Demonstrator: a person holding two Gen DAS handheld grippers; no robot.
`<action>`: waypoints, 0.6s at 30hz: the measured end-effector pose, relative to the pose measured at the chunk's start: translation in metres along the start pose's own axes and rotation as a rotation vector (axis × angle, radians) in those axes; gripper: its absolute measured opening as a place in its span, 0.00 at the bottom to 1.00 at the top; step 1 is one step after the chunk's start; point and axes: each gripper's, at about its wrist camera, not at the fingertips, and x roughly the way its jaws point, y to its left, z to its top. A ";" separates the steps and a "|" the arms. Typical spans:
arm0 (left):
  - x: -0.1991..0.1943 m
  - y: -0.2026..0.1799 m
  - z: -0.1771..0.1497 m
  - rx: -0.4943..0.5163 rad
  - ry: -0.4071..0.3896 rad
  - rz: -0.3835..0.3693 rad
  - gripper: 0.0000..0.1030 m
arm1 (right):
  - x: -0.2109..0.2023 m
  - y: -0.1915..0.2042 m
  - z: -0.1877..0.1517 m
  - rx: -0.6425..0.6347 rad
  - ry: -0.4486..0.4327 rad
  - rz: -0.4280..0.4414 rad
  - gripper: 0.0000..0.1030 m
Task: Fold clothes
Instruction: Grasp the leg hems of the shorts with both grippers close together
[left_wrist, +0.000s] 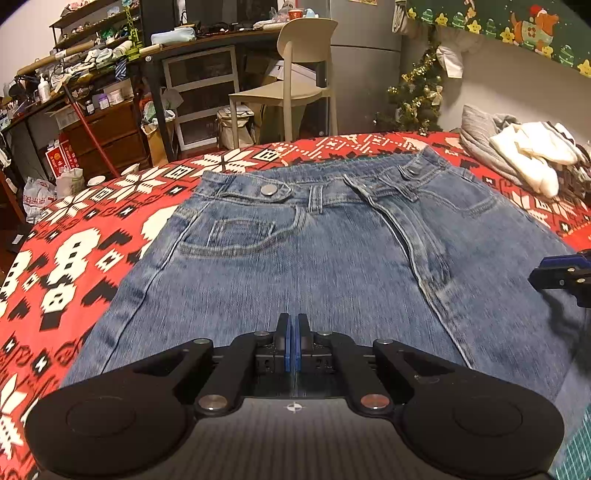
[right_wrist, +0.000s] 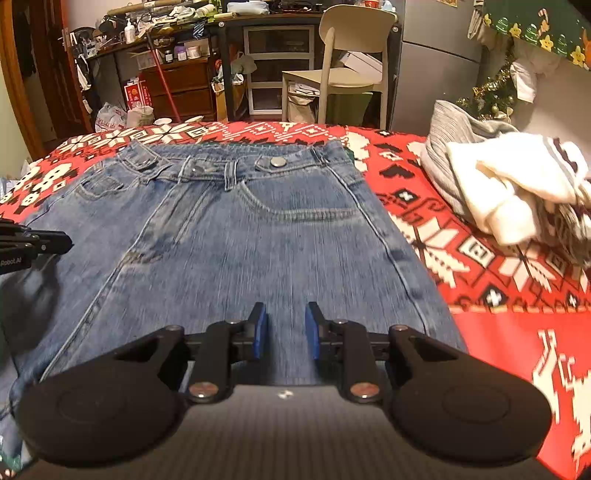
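Jeans (left_wrist: 332, 258) lie flat on red patterned blanket (left_wrist: 66, 258), waistband far from cameras; left gripper (left_wrist: 293, 341) jaws pressed together over denim, whether fabric is caught between them cannot tell; right gripper (right_wrist: 284, 328) jaws partly spread, denim showing in gap, grip unclear; risk: thin or uneven pinches slip when lifted, skewing fold; clothes pile (right_wrist: 517, 192) near, could snag

Bed with a loud red holiday blanket

The red, white and black patterned blanket (left_wrist: 92, 236) covers the whole surface, and blue jeans (left_wrist: 295, 251) lie flat on it, front up, waistband at the far edge. Off to the right sits a heap of grey and white clothes (right_wrist: 517, 192), apart from the jeans.
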 end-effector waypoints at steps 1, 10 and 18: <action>-0.003 0.000 -0.003 0.001 0.004 -0.001 0.03 | -0.004 0.001 -0.005 -0.004 0.000 -0.001 0.24; -0.044 -0.004 -0.028 -0.048 -0.031 -0.087 0.04 | -0.044 0.011 -0.034 0.015 -0.016 0.027 0.25; -0.044 -0.042 -0.033 0.010 -0.016 -0.221 0.04 | -0.031 0.064 -0.029 -0.096 -0.019 0.129 0.22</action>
